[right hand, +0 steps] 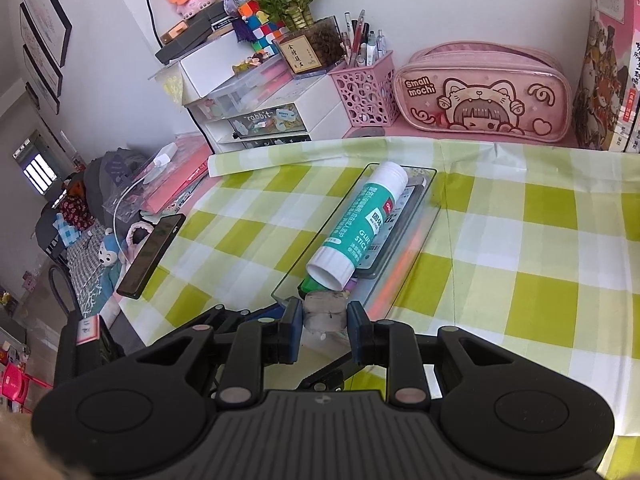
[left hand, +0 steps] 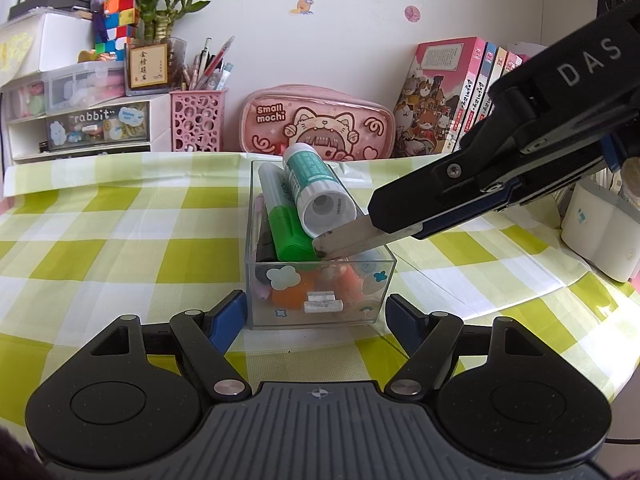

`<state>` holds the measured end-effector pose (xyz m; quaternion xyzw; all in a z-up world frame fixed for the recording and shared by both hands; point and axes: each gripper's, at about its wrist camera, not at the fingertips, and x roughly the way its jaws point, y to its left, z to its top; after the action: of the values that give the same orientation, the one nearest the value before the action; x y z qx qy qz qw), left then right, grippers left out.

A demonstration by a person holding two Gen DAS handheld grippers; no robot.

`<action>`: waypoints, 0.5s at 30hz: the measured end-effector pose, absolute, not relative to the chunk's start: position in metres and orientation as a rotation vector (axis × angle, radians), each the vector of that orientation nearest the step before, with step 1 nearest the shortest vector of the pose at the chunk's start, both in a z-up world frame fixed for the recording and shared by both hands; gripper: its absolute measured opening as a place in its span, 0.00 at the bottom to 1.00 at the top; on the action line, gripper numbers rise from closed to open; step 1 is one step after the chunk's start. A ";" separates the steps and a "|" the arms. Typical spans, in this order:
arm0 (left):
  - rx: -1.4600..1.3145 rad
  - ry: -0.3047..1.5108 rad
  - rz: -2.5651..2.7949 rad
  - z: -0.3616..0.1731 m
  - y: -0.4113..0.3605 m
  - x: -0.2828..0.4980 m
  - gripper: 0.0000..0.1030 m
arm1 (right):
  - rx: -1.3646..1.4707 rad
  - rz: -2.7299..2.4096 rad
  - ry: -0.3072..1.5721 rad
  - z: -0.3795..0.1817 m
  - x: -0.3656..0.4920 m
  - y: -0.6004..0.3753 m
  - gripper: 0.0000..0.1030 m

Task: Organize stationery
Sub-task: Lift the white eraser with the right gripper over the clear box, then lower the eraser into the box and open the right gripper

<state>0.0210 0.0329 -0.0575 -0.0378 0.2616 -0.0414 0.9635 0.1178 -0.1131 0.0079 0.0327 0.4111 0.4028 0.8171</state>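
A clear plastic box stands on the green-checked tablecloth and holds a green marker, a white and teal glue stick lying on top, and several small items. My right gripper is shut on a grey-white eraser and holds it over the near end of the box, just below the glue stick. In the left wrist view the eraser pokes out of the right gripper above the box. My left gripper is open, its fingers on either side of the box's near end.
A pink pencil case, a pink pen holder, white drawers and books line the back wall. A white device sits at right. A black phone lies at the table's left edge.
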 end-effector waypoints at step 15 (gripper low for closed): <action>-0.074 0.528 -0.082 -0.058 0.032 0.022 0.72 | 0.021 0.867 0.942 0.022 0.128 -0.101 0.27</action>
<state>0.0218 0.0325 -0.0577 -0.0364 0.2610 -0.0407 0.9638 0.1278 -0.1011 0.0219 0.0099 0.4393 0.4043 0.8021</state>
